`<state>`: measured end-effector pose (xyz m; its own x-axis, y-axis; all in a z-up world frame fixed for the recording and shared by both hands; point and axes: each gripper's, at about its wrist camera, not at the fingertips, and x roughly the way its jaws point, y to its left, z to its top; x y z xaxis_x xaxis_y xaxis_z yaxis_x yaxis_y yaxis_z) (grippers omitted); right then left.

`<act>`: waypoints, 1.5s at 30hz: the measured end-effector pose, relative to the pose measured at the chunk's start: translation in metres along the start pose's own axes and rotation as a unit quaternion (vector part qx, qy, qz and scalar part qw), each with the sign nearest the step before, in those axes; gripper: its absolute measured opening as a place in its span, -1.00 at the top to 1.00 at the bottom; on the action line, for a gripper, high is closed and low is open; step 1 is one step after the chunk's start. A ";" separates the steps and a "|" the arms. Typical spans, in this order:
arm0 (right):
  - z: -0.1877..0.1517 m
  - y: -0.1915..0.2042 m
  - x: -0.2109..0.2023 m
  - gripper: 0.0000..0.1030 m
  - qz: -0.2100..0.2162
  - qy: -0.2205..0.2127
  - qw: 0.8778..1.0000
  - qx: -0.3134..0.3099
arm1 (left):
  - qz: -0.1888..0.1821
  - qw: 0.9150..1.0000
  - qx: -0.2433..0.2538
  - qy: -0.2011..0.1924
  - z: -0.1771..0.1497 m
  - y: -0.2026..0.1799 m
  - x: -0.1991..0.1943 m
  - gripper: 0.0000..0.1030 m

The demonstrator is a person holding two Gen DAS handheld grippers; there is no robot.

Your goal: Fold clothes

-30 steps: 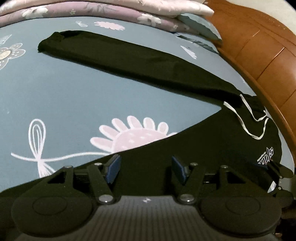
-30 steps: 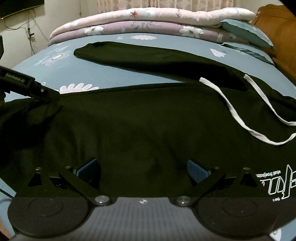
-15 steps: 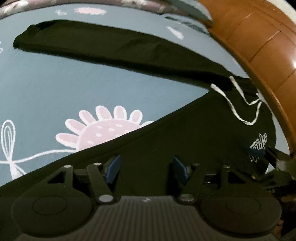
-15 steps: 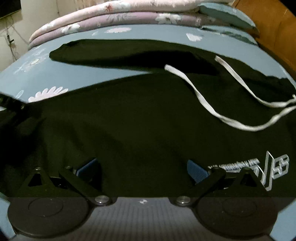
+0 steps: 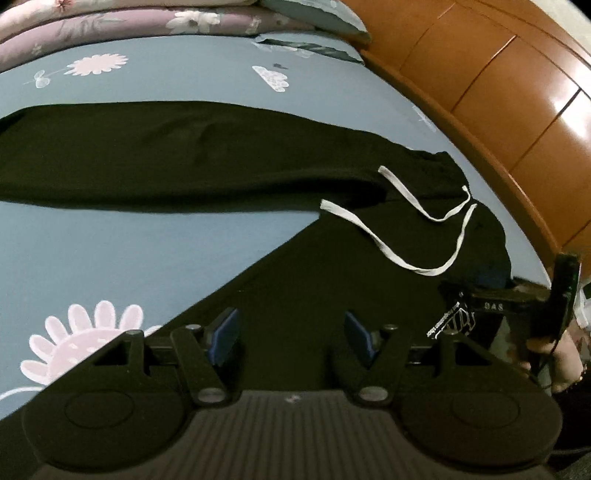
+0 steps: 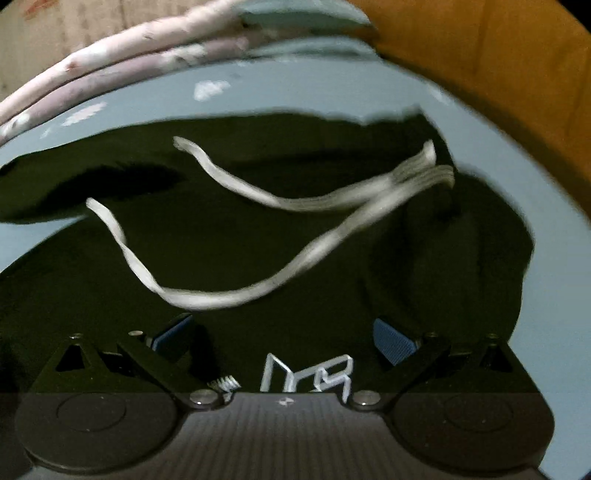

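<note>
So a pair of black drawstring trousers (image 5: 229,166) is laid out on the bed (image 5: 110,251), legs splayed in a V; one leg is stretched along the far side toward the stacked quilts (image 5: 110,26), the other is run down toward the cameras, and the waistband with the white drawstring (image 5: 417,236) is sat at the end nearest the wooden headboard (image 5: 517,92). The long axis of the far leg is seen running roughly left-right across the left wrist view; the waist is pointed right, the cuffs left.

The left gripper (image 5: 291,332) is held with jaws apart over the near leg, nothing pinched between the blue pads; the right gripper (image 6: 284,332) is also seen with jaws wide, over the printed logo (image 6: 306,373) near the waist, and no fabric looks clamped there either, though that view is blurred.

Best guess: the first fold is being set up, near leg onto far leg; for that, the near leg's edge needs to be pinched at two spots, lifted and carried across so the seams are matched; the loose drawstring could get trapped in the fold.
</note>
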<state>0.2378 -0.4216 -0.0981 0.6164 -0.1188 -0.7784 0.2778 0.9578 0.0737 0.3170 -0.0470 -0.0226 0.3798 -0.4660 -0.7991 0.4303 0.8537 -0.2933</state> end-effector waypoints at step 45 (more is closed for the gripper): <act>-0.007 0.117 -0.127 -1.00 -0.184 0.016 0.980 0.070 | -0.136 0.990 0.027 0.039 -0.009 0.121 0.003 -0.26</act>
<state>0.1869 -0.2924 0.0053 0.4329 -0.4392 -0.7872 0.5767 0.8061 -0.1326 0.3627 0.0570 -0.0647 0.1808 -0.6561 -0.7327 0.5516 0.6844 -0.4768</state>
